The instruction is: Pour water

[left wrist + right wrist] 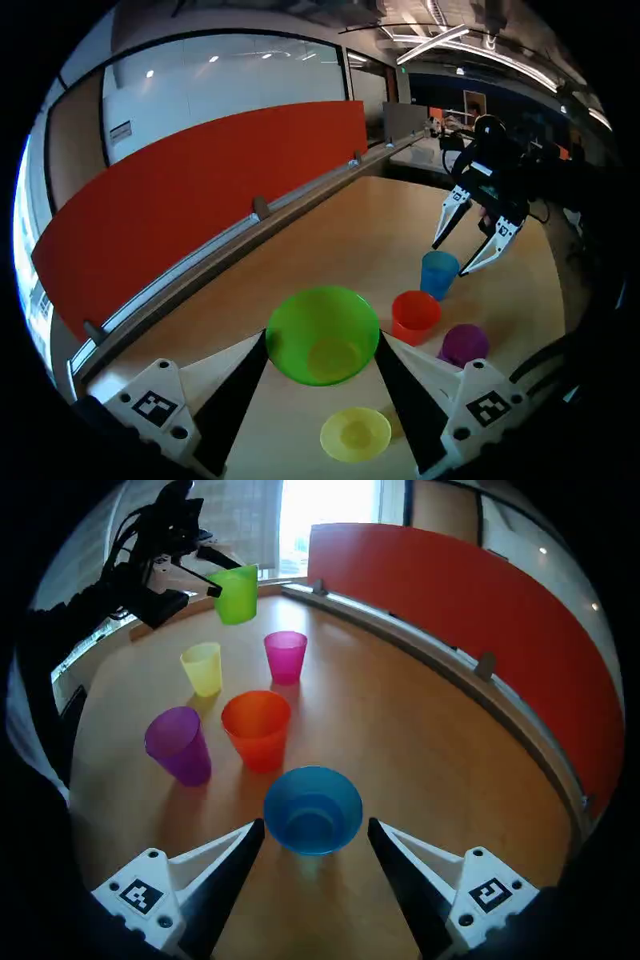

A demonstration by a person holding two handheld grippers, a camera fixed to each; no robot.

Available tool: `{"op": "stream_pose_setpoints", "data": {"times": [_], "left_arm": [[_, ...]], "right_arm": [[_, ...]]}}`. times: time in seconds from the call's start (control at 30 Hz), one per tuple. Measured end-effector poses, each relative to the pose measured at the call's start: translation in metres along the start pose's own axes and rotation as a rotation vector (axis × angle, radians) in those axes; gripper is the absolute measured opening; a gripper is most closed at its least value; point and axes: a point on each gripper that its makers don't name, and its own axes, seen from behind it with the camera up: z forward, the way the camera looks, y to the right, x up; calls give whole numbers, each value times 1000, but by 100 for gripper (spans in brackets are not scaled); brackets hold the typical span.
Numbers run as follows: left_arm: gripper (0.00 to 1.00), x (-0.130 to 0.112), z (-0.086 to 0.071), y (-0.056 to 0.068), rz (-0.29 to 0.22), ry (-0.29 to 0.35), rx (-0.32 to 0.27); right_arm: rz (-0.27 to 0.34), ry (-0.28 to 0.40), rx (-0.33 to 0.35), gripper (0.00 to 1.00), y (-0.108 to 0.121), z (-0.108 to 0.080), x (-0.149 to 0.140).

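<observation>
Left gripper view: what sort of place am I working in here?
Likely an open-plan office: a long wooden desk backed by a red divider screen, a glass-walled room behind it, and strip ceiling lights.

Sharp, evenly lit; window (328, 528) glare blows out; edges curve.

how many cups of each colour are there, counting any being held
green cup: 1
yellow cup: 1
pink cup: 1
orange cup: 1
purple cup: 1
blue cup: 1
total: 6 cups
</observation>
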Motion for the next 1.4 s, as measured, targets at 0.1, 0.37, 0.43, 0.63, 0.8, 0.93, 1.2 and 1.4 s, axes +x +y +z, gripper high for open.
{"op": "stream_pose_setpoints", "data": {"times": [0.1, 0.37, 0.43, 0.63, 0.8, 0.93, 1.2, 1.4], "left_arm": [[91, 8, -4, 0, -11, 31, 6], [90, 23, -12, -2, -30, 90, 27], [90, 27, -14, -3, -35, 102, 31], [90, 38, -19, -5, -56, 139, 36], [90, 45, -22, -8, -66, 169, 43], [90, 49, -24, -10, -74, 189, 48], [89, 57, -29, -11, -97, 234, 43], [88, 60, -33, -16, -105, 256, 56]], "right_arm": [[1, 0, 2, 100, 0, 3, 0], [8, 3, 1, 100, 1, 10, -3], [10, 5, 1, 100, 2, 11, -4], [14, 8, 4, 100, 1, 15, -7], [22, 16, 12, 100, -2, 20, -8], [32, 26, 10, 100, -2, 24, -8], [51, 45, 6, 100, -2, 29, -8], [60, 62, 2, 100, -3, 32, -8]]}}
